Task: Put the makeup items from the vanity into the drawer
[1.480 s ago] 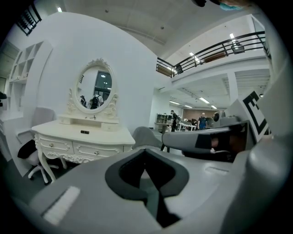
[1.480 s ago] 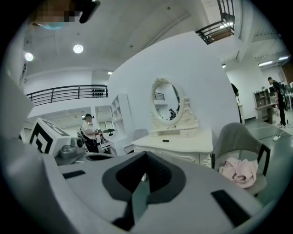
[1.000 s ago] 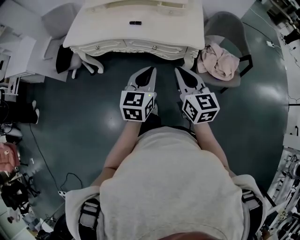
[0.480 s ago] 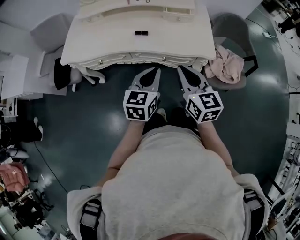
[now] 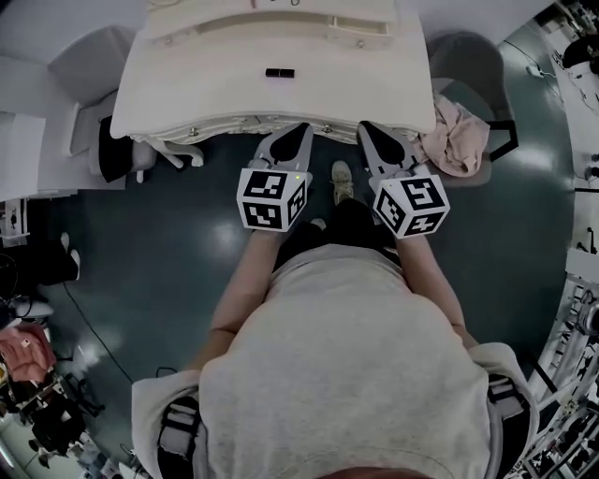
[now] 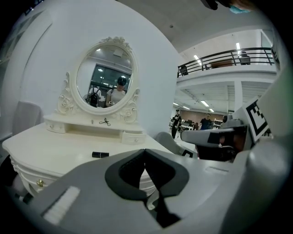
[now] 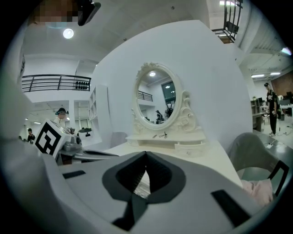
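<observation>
The table (image 5: 187,84) top lies broad and open to reach across, save one small black item (image 5: 279,72) near its middle, while the raised mirror shelf (image 5: 281,23) walls off the back edge and a chair (image 5: 473,65) draped with pink cloth (image 5: 451,136) crowds the right corner.
</observation>
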The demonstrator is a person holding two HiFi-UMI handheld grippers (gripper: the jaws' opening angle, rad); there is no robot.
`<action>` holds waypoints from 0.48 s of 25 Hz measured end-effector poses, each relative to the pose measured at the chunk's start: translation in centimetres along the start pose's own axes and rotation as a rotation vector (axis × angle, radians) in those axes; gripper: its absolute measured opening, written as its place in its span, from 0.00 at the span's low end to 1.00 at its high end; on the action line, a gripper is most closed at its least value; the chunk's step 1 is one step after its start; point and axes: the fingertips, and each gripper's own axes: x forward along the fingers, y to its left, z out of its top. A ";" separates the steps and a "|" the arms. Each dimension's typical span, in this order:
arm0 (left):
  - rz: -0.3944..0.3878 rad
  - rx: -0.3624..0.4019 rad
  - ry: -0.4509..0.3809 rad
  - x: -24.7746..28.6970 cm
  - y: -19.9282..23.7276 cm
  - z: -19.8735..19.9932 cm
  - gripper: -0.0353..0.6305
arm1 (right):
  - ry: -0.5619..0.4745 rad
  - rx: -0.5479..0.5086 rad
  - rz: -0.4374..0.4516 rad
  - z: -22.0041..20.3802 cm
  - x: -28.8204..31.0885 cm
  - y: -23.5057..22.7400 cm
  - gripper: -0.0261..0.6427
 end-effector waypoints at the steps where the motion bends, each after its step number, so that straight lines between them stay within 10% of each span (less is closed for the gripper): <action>1: 0.007 0.007 0.001 0.7 0.6 0.3 0.07 | -0.002 -0.001 0.005 0.3 0.9 -0.6 0.05; 12: 0.102 0.149 0.090 9.3 8.8 3.2 0.07 | 0.028 -0.040 0.133 3.7 10.3 -6.6 0.05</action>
